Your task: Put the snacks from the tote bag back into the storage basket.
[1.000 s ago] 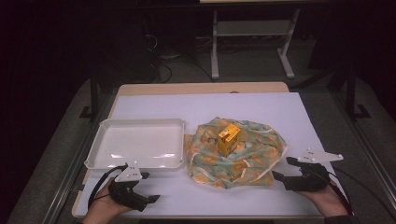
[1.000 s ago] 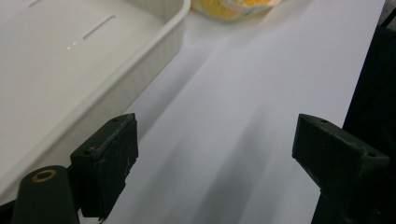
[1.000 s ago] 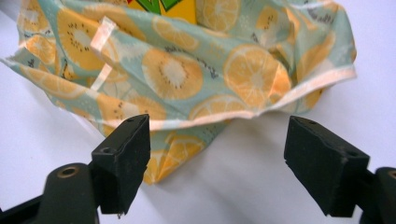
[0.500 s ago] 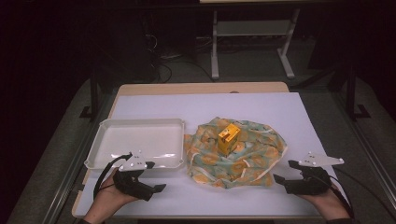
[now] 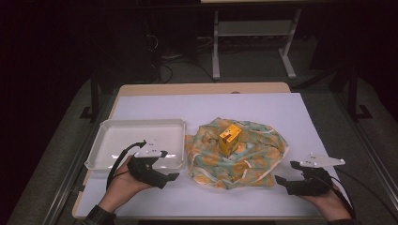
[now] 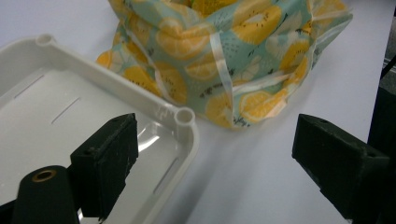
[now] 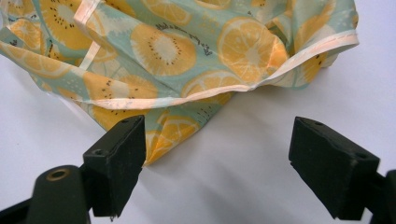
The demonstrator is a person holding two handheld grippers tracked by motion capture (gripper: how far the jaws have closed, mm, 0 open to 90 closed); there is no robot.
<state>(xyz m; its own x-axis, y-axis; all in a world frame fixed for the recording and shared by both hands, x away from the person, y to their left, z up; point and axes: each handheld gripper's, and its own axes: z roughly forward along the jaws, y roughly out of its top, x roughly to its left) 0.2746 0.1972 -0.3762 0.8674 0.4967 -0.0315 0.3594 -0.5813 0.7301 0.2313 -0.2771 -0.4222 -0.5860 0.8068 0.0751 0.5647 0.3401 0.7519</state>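
A white plastic tray lies at the left of the table. To its right is a crumpled cloth printed with orange slices, and a small yellow box stands on it. My left gripper is open, hovering at the tray's near right corner. In the left gripper view one jaw is over the tray's rim, the other over bare table, with the cloth beyond. My right gripper is open at the cloth's near right edge. A cloth corner lies just past its left jaw, and nothing is between the pads.
A white sheet covers the wooden tabletop. The table's front edge runs just behind both hands. A dark floor and a metal stand lie beyond the far edge. A black cable loops from the left gripper.
My left gripper has moved up and to the right, from the front edge to the tray's near right corner. The right gripper has stayed where it was.
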